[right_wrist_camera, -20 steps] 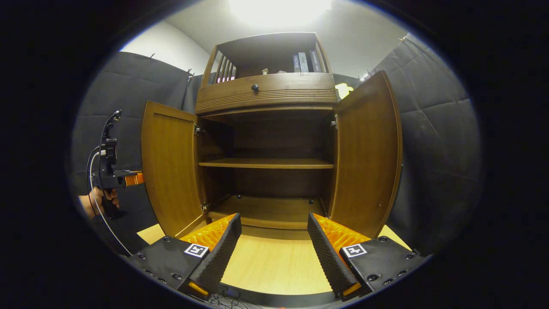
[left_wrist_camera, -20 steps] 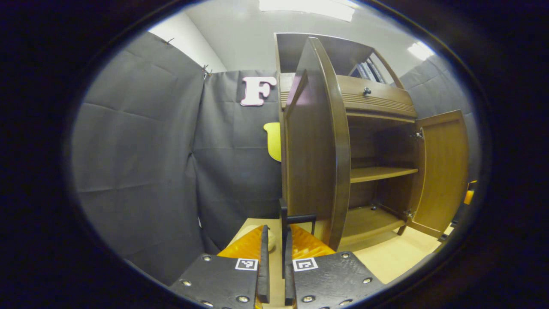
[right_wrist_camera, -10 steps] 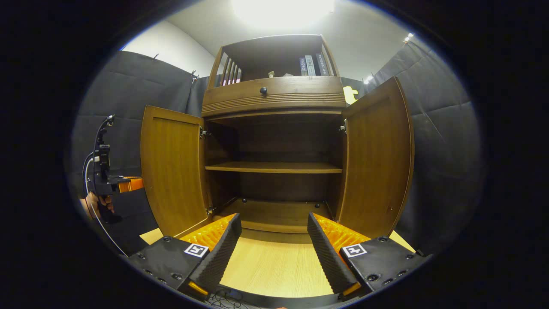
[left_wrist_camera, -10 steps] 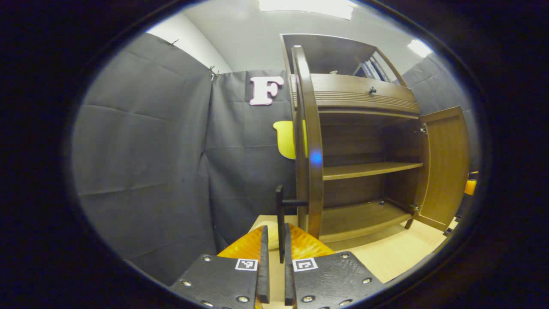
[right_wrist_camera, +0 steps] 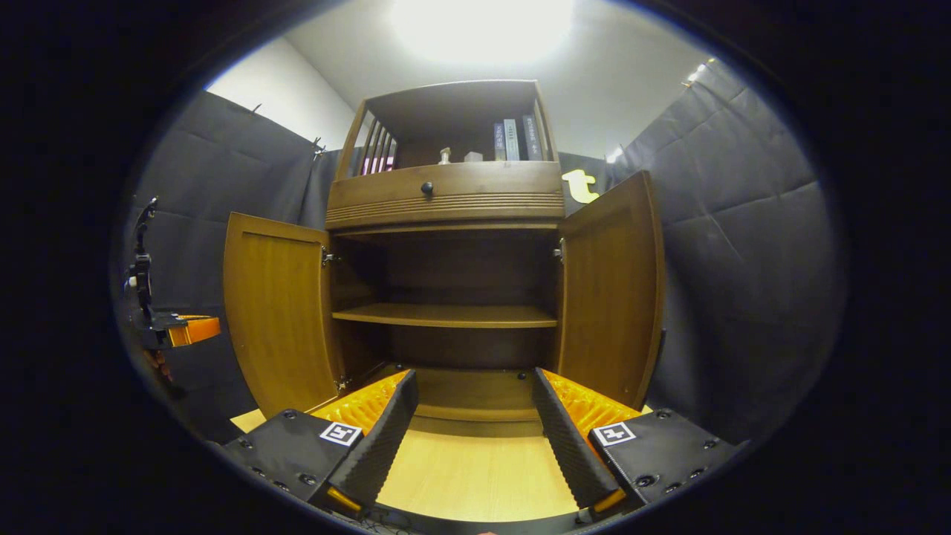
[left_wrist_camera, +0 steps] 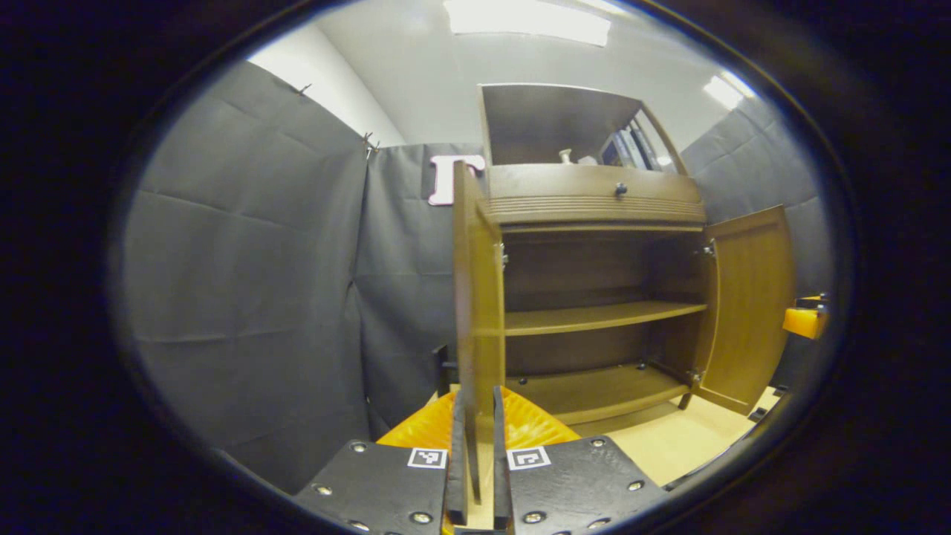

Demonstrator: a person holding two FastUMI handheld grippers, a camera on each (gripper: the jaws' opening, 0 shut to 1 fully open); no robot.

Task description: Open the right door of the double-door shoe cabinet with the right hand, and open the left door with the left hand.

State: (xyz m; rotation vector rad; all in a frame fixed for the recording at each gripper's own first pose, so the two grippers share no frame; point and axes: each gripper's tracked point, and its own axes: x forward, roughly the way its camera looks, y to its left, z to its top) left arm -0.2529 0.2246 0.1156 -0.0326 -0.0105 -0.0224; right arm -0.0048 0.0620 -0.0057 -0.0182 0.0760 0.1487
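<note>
Shoe cabinet (left_wrist_camera: 594, 215) stands at the floor's far edge, left door (left_wrist_camera: 475, 312) edge-on; the left gripper (left_wrist_camera: 475, 475), nearly closed, appears to straddle it, and should release cleanly. In the right gripper view, right door (right_wrist_camera: 609, 290) wide; right gripper (right_wrist_camera: 472, 438) released.

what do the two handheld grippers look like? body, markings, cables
Both match: the right gripper and the left gripper each have two flat black blocks studded with screw heads, and each block carries a small square black-and-white marker. Orange ribbed sections sit ahead of the blocks. In the right gripper view, the left gripper has a black upright frame with a thin cable.
</note>
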